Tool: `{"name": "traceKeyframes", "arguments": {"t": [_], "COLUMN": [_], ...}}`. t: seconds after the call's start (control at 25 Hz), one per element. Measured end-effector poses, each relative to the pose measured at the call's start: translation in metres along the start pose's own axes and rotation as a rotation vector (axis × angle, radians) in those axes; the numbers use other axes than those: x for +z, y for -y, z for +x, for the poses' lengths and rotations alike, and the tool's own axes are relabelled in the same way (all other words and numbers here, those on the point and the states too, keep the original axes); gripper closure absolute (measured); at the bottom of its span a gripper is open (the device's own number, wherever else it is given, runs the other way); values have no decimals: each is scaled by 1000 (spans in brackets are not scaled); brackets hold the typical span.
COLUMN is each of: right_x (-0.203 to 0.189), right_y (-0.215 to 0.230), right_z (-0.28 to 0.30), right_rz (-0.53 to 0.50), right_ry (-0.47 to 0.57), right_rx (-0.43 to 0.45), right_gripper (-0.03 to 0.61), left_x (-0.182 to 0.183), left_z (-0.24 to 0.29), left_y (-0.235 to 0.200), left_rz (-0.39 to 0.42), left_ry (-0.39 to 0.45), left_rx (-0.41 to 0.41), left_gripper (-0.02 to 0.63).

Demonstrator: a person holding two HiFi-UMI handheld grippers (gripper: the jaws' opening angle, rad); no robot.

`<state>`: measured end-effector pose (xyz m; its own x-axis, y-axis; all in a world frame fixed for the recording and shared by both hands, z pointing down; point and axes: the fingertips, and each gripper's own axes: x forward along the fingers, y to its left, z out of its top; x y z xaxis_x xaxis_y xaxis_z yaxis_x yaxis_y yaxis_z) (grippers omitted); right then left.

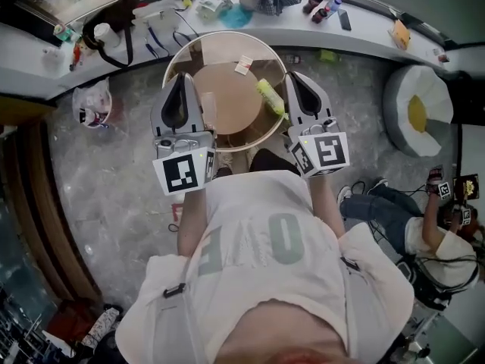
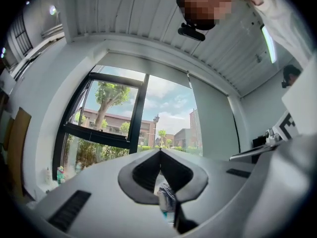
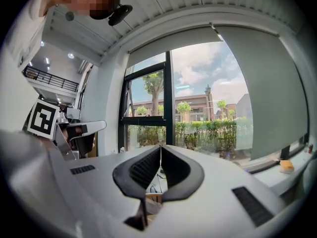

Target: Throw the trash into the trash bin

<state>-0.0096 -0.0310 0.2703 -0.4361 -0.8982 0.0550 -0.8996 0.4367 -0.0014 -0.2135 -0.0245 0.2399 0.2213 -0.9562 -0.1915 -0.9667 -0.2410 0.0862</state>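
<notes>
Covering round table (image 1: 227, 38) rim both sides: left hand-held gripper (image 1: 182, 79), right hand-held gripper (image 1: 297, 77)

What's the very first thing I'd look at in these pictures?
Two grey grippers with black-and-white marker cubes, the left gripper and right gripper, stick out in the middle, jaws together, over a round table. A yellow-green piece of trash lies at the table's right edge, and a cushion like a fried egg sits on the floor to the right.
</notes>
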Motion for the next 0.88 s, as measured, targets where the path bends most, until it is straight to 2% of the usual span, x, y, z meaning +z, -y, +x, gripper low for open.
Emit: {"name": "traceKeyframes", "arguments": {"t": [0.12, 0.2, 0.28, 0.32, 0.4, 0.48, 0.56, 0.68, 0.76, 0.88], "right_x": [-7, -21, -38, -47, -68, -96, -134, -210, -269, -367], "right_y": [11, 24, 37, 42, 54, 72, 96, 124, 132, 136], "right_z": [-4, -11, -17, -19, -19, -20, -24, -40, -52, -54], "right_rz": [3, 1, -5, -12, -18, -23, -17, 7, 32, 38], "right_ry": [-14, -39, -75, -98, -148, -195, -259, -416, -517, -652], "right_rx": [-9, -10, 26, 56, 112, 142, 160, 185, 211, 264], "right_gripper": [562, 561, 559, 534, 321, 307, 301, 301, 301, 302], "left_x": [-8, -14, -23, -28, -39, -55, -74, -105, -130, -168], "left_z": [8, 13, 19, 23, 33, 46, 61, 76, 84, 101], "left_y": [1, 12, 26, 32, 40, 52, 76, 124, 148, 159], "left_rz": [-32, -17, -1, 4, 9, 11, 30, 69, 46, 10], "left_ry": [-7, -22, -36, -42, -54, -74, -100, -131, -152, -159], "left_rx": [-12, -24, -31, -26, 2, 32, 23, -46, -74, -65], "left_gripper": [601, 601, 601, 601, 601, 601, 601, 601, 601, 601]}}
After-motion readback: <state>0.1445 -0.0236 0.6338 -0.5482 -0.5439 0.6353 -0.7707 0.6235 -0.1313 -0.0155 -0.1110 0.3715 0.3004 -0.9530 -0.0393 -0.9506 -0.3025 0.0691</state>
